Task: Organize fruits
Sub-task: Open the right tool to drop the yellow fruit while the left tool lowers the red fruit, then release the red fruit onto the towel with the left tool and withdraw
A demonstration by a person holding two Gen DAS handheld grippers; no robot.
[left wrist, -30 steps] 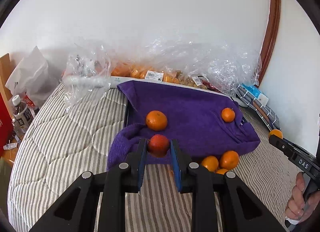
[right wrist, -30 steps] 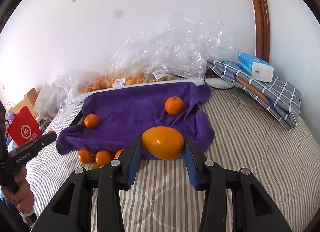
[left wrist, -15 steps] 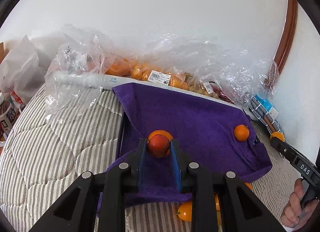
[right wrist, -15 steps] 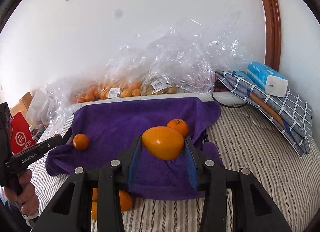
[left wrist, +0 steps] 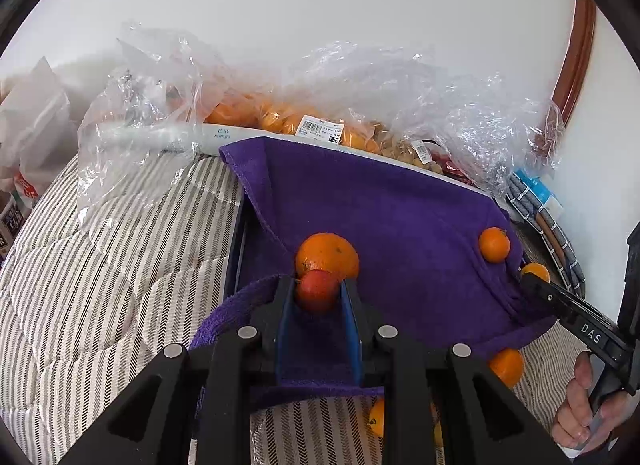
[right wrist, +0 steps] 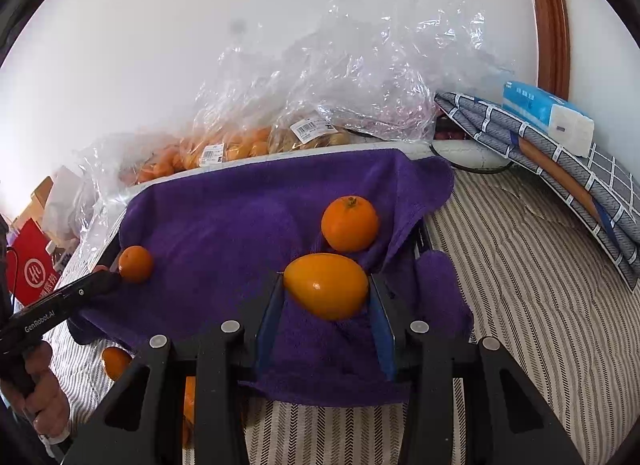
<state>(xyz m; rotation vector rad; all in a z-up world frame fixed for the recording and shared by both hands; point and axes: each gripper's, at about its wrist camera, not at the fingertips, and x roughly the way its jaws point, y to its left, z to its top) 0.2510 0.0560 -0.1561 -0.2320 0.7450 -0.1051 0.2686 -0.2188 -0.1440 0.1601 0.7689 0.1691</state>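
Note:
My left gripper (left wrist: pixel 318 297) is shut on a small red fruit (left wrist: pixel 317 289) and holds it over the purple towel (left wrist: pixel 384 221), just in front of an orange (left wrist: pixel 328 255) that lies on the towel. My right gripper (right wrist: pixel 326 291) is shut on a yellow mango (right wrist: pixel 326 285) above the towel (right wrist: pixel 240 225), just in front of another orange (right wrist: pixel 350 223). A small orange (right wrist: pixel 135 263) lies at the towel's left side, next to the left gripper's tip. Loose oranges (left wrist: pixel 506 367) lie on the striped bed below the towel's front edge.
The towel covers a dark tray (left wrist: pixel 238 241) on the striped mattress (left wrist: pixel 100 265). Clear plastic bags of fruit (left wrist: pixel 280 121) lie along the white wall behind. A folded checked cloth (right wrist: pixel 560 169) with a tissue pack (right wrist: pixel 548 115) lies at the right. A red bag (right wrist: pixel 30 265) stands at the left.
Both grippers have moved forward over the towel with their fruit. The red fruit now sits right in front of the left orange, the mango close to the right orange.

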